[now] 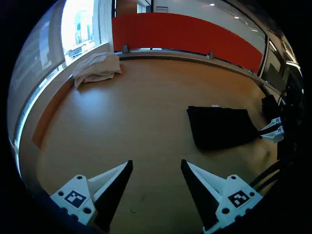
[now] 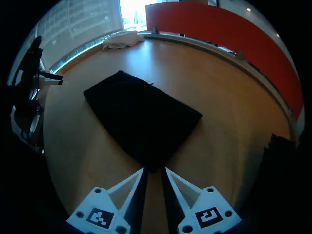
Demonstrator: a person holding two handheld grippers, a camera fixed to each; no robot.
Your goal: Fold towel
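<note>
Wooden table (image 1: 128, 113) runs up to a red partition (image 1: 183, 33) and a bright window (image 1: 78, 27). A black towel (image 2: 140, 117) lies flat and folded near its middle, and a crumpled white cloth (image 1: 97, 68) sits in the far corner. The left gripper (image 1: 156, 162) hangs over bare wood, fingers wide apart. The right gripper (image 2: 154, 169) has its fingers nearly together around the towel's near corner; I cannot tell whether they pinch it.

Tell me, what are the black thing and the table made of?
The black towel looks like soft, matte cloth: it lies folded flat, with rounded edges and no shine. The table looks like wood or a wood-look laminate, smooth with a slight sheen: it is warm brown, and window light reflects off it.
</note>
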